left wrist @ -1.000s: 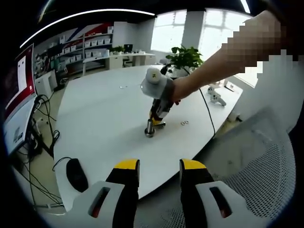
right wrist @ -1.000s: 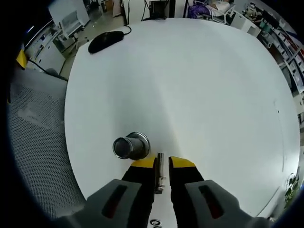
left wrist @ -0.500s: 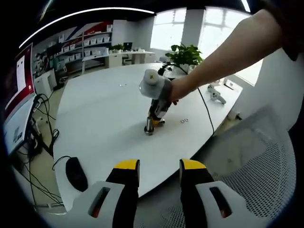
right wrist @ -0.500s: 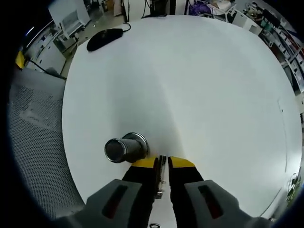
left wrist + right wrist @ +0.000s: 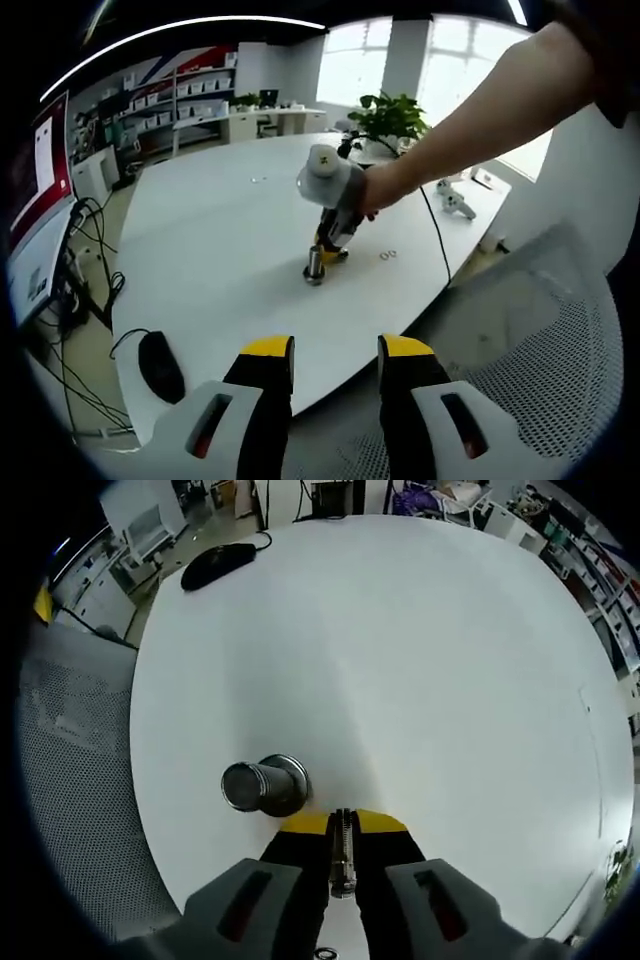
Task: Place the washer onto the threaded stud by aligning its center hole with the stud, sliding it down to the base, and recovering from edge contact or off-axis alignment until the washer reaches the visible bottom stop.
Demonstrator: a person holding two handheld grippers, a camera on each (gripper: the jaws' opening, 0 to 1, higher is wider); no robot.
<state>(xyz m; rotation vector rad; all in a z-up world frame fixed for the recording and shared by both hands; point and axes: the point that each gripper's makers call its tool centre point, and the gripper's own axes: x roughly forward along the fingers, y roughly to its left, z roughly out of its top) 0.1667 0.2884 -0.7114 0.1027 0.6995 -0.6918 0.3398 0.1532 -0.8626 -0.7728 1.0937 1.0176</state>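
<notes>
Two views give you different things. In the right gripper view, your right gripper (image 5: 341, 823) has its yellow-tipped jaws pressed narrow on the washer (image 5: 342, 852), which stands on edge between them as a thin metal line. The stud (image 5: 262, 785) is on the white table (image 5: 420, 660), just beside the left jaw tip, at about 10 o'clock from it. You look at its round top from above; it leans a little to the left of the picture. The washer is not on the stud; it is beside it. A black mouse (image 5: 219, 564) lies near the table edge at 11 o'clock.

In the left gripper view, your left gripper (image 5: 335, 372) is well back from the table, with its jaws apart and nothing between them. From here you see the right gripper (image 5: 330, 203) and your hand (image 5: 378, 186) from the side, above the stud (image 5: 315, 266). Two spare washers (image 5: 388, 256) lie on the table at 3 o'clock from the stud. The mouse (image 5: 160, 366) is at 8 o'clock, and a plant (image 5: 390, 118) stands at the far end.
</notes>
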